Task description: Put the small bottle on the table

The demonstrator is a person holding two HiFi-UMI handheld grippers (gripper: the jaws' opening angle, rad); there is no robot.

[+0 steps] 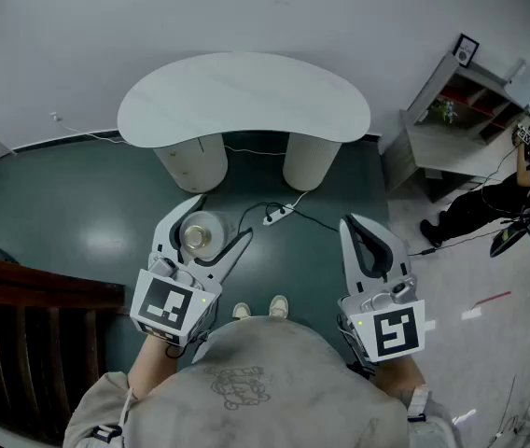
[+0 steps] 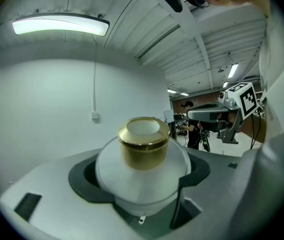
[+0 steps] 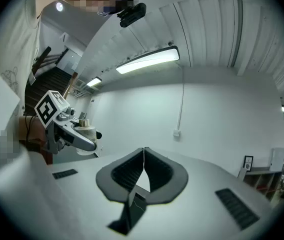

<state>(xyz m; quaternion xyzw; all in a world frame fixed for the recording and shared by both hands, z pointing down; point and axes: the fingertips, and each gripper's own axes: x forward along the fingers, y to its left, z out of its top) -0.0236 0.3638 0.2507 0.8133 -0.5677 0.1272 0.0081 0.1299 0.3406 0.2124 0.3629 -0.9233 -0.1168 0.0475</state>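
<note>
Grip note: our left hand-held gripper clamps wide around the small bottle, gold cap up, so it rides steady, well short of the bench. Right hand-held gripper is closed and empty, likewise short of the bench; we judge it spare.

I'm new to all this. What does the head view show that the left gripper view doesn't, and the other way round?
Only the head view: the curved white table ahead, a power strip on the dark floor, the person's shoes and a shelf unit at right.
Only the left gripper view: a lit ceiling lamp and a wall socket.
Both: the small bottle clamped in the left gripper, and the right gripper, jaws together.
</note>
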